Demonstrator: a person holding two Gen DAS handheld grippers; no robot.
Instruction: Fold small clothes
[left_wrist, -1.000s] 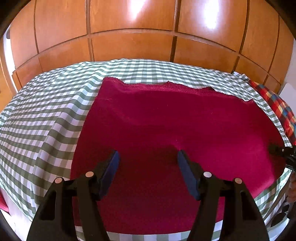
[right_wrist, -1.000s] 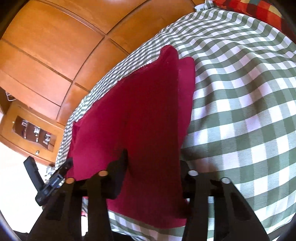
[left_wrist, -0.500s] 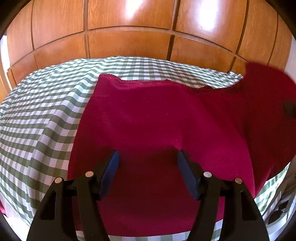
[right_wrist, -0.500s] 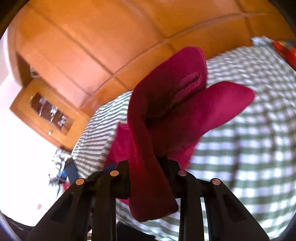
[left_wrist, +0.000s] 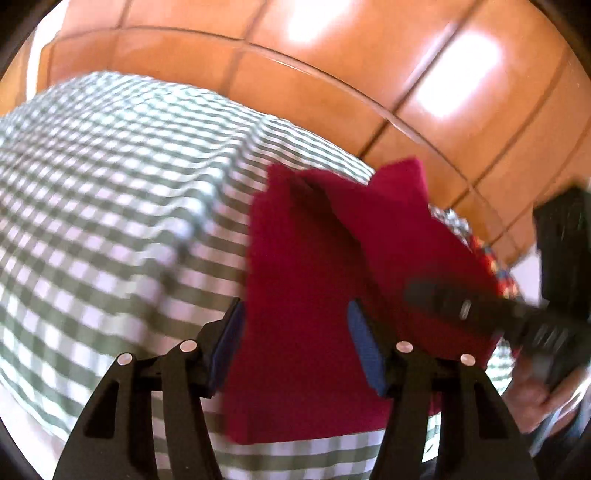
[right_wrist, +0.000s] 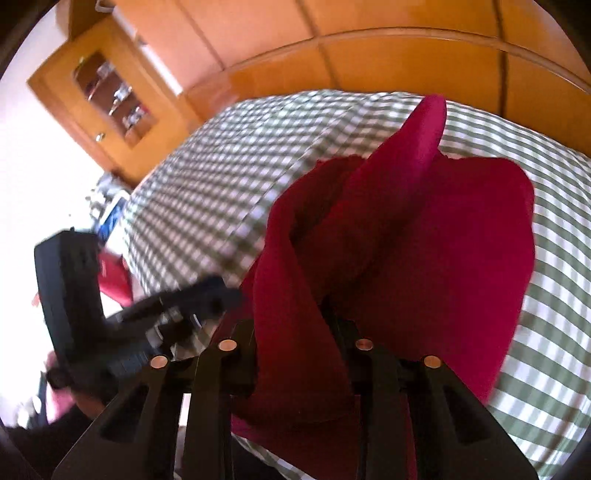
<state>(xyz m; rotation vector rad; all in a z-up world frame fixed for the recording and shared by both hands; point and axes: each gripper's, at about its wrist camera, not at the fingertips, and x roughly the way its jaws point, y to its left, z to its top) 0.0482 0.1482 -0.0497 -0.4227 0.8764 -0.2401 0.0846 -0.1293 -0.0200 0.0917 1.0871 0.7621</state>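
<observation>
Checked green-and-white cloth across the left and middle of the left wrist view, wooden panelling behind. Further right, crimson garment lying partly doubled on that cloth, one corner raised. Left gripper poised over its near edge, blue pads spread wide, nothing between them. At far right, blurred, right gripper reaching over the fabric. From the right wrist: glass-fronted cabinet at left, then right gripper clamped on a lifted, bunched fold of the garment, rest draped rightward onto the cloth.
</observation>
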